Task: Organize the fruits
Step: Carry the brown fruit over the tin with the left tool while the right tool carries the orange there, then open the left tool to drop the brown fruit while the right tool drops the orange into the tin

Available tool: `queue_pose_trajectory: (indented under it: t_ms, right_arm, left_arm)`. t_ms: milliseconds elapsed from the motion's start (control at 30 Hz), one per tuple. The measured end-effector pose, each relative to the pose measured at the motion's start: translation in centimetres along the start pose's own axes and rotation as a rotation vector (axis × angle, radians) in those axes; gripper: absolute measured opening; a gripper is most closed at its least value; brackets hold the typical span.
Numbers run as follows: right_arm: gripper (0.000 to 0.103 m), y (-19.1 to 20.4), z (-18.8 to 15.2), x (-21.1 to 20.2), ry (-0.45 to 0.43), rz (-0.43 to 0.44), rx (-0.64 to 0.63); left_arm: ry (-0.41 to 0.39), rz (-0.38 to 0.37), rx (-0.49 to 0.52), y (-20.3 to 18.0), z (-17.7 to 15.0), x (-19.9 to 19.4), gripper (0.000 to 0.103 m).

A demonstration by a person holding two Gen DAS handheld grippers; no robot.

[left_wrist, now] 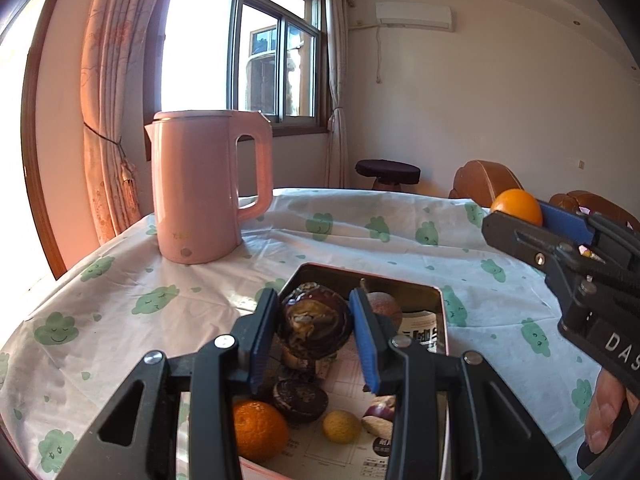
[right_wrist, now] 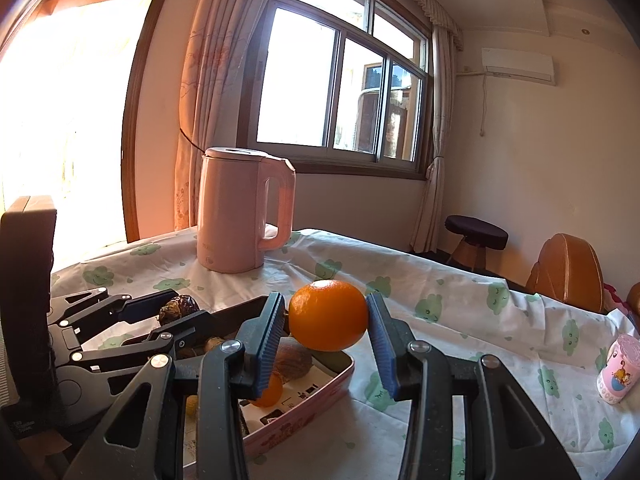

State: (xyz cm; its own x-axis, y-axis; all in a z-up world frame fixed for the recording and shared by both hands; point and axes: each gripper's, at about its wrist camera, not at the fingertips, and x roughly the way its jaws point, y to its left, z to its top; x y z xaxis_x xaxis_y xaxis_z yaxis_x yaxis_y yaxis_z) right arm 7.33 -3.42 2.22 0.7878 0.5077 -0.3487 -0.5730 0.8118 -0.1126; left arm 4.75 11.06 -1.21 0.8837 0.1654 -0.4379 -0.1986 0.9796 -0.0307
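A bench (left_wrist: pixel 120 300) under a cloud-print cloth carries a pink kettle (left_wrist: pixel 204 188) and a pink tin (right_wrist: pixel 304 412) lined with paper, with fruit inside. Above the tin, the left gripper (left_wrist: pixel 314 340) is clenched on a dark brown fruit (left_wrist: pixel 316 320). The right gripper (right_wrist: pixel 326 340) clasps an orange (right_wrist: pixel 328 314) over the tin's edge.

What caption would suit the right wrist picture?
Right gripper holds an orange above a pink tin, pink kettle behind.

I read "DAS" in white letters on the black body of the right gripper (left_wrist: pixel 516 216). Print on the paper lining the tin (left_wrist: pixel 434 292) stays too blurred to read.
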Motion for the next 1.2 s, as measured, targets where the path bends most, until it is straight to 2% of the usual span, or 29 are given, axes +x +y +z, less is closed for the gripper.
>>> queue_pose_trajectory:
  t_ms: [400, 1200]
  right_arm:
    - [0.044, 1.5, -0.2, 1.3, 0.023, 0.018, -0.009]
    - [0.044, 3.4, -1.6, 5.3, 0.124, 0.032, -0.019]
  left_arm:
    - [0.021, 0.031, -0.009, 1.8, -0.3, 0.7, 0.039]
    - [0.077, 0.031, -0.029, 3.6, -0.9, 2.3, 0.039]
